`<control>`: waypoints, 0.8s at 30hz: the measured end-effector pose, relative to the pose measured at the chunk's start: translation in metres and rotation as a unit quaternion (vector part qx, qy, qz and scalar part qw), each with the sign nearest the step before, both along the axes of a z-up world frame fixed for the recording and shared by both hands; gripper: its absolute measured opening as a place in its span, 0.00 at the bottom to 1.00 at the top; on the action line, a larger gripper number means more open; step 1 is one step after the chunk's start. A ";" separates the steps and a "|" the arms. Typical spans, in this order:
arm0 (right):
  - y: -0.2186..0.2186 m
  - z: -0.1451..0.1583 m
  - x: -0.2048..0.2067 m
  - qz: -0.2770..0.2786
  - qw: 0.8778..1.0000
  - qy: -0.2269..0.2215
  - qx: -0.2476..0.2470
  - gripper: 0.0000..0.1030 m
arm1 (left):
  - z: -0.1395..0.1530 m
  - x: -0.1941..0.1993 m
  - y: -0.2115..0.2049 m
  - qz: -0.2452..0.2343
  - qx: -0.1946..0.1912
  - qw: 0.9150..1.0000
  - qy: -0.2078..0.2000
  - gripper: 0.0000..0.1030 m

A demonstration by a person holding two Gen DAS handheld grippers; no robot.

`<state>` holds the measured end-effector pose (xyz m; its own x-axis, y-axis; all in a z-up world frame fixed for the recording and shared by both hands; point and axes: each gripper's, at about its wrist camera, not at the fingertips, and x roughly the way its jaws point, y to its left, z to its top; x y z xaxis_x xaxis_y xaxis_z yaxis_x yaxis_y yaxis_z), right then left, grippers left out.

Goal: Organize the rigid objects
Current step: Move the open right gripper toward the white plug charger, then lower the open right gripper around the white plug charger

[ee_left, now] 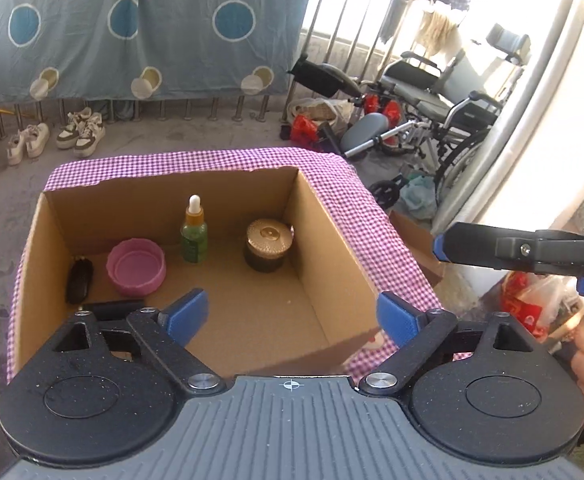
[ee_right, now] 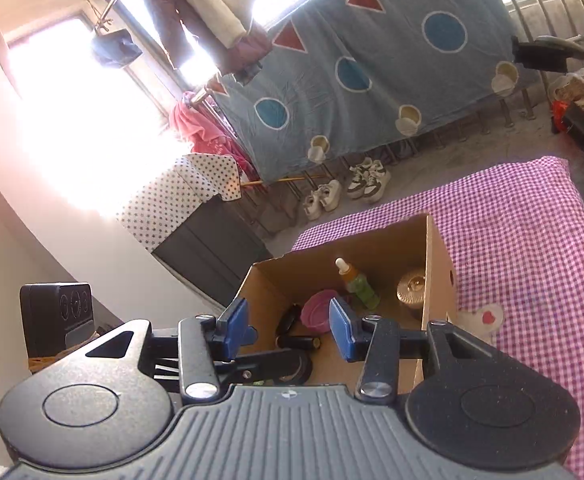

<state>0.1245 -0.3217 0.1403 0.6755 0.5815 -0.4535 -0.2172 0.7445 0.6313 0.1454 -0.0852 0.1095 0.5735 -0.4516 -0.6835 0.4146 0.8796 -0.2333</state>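
An open cardboard box [ee_left: 332, 248] stands on a table with a pink checked cloth [ee_left: 380, 216]. Inside stand a green dropper bottle [ee_left: 193, 236], a pink bowl [ee_left: 135, 266], a jar with a gold lid [ee_left: 267, 244], a black oval object [ee_left: 79, 280] and a black cylinder [ee_left: 111, 306]. My left gripper [ee_left: 292, 316] is open and empty above the box's near edge. My right gripper [ee_right: 287, 326] is open and empty, above the box [ee_right: 436, 280]; it shows in the left wrist view [ee_left: 444, 246] to the right of the box.
A wheelchair [ee_left: 448, 108] and bags stand on the floor at the back right. Pairs of shoes [ee_left: 79, 132] sit under a hanging blue sheet [ee_left: 139, 28]. A black speaker [ee_right: 55, 316] stands to the left of the box. The cloth [ee_right: 532, 248] extends right of the box.
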 end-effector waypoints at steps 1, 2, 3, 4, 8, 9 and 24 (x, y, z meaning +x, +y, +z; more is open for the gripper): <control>-0.002 -0.006 -0.013 -0.004 1.000 0.003 0.014 0.47 | -0.001 -0.010 0.007 0.001 0.003 1.000 -0.003 0.90; -0.002 -0.013 -0.026 -0.007 1.000 0.007 0.028 0.47 | -0.004 -0.019 0.012 0.001 0.006 1.000 -0.005 0.90; -0.001 -0.020 -0.036 -0.013 0.999 0.012 0.040 0.47 | -0.007 -0.027 0.020 0.004 0.009 1.000 -0.007 0.91; 0.000 -0.027 -0.044 -0.019 0.998 0.017 0.052 0.48 | -0.011 -0.035 0.025 0.010 0.012 1.000 -0.007 0.91; 0.011 -0.065 -0.062 -0.031 0.993 0.060 0.094 0.50 | -0.035 -0.060 0.043 0.027 0.025 0.999 -0.014 0.91; 0.016 -0.075 -0.061 -0.028 0.991 0.075 0.103 0.50 | -0.042 -0.063 0.046 0.028 0.026 0.999 -0.013 0.91; 0.116 -0.121 0.001 0.039 0.986 0.161 0.033 0.50 | -0.131 -0.061 0.044 0.074 0.107 0.991 -0.041 0.72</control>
<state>0.1259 -0.2057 0.0190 0.4551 0.6622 -0.5953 -0.0534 0.6877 0.7240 0.0843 -0.0411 -0.0215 0.6807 -0.2078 -0.7024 0.2867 0.9580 -0.0056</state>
